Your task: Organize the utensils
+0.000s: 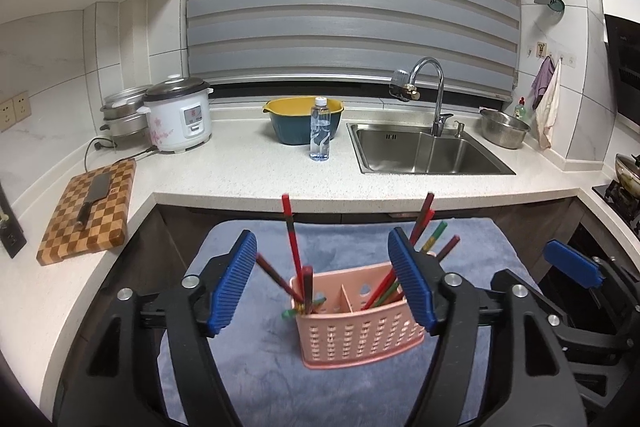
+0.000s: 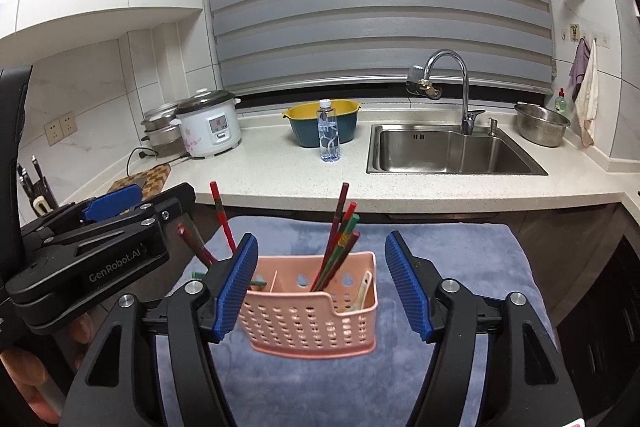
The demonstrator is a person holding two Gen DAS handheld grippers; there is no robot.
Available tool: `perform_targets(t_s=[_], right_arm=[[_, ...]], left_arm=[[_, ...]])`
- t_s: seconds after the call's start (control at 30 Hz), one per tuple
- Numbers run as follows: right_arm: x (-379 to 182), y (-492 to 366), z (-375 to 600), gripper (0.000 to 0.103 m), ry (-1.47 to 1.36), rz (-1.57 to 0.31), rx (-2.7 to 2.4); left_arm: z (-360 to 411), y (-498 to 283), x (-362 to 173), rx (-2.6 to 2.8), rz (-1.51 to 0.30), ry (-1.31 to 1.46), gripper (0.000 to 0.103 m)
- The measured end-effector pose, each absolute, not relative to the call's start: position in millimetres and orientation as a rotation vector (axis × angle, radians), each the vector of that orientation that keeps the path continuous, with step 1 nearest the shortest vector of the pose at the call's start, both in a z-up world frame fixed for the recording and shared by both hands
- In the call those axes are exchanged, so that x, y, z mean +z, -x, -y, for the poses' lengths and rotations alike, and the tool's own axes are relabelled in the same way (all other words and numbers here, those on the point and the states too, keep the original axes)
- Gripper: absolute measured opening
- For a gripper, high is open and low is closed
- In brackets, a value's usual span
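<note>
On the left, the left gripper (image 1: 322, 281) is wide open and holds nothing. Between its fingers stands the pink basket (image 1: 356, 331) on the blue towel (image 1: 256, 367), with chopsticks (image 1: 294, 247) leaning in both compartments, probably sorted there. The right gripper (image 2: 322, 285) is also wide open and empty.
</note>
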State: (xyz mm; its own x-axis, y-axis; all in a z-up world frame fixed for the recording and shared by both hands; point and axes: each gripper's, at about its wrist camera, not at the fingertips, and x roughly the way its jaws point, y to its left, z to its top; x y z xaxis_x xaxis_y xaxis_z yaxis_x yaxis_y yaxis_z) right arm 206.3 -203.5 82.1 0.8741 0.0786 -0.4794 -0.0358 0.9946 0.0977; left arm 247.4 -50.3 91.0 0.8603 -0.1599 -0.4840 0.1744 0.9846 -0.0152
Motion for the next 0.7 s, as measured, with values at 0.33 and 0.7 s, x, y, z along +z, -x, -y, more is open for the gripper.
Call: perform_targets(t_s=[0.33,0.7], right_arm=[[66,-175,199,0.07,-0.049,-0.555,0.042],[54,-155,205,0.081,-0.086,-0.572,-0.002]], left_arm=[[48,-214,69,-0.149,-0.534,-0.054,0.085],[43,-193,52,-0.128,-0.569,-0.048,0.095]])
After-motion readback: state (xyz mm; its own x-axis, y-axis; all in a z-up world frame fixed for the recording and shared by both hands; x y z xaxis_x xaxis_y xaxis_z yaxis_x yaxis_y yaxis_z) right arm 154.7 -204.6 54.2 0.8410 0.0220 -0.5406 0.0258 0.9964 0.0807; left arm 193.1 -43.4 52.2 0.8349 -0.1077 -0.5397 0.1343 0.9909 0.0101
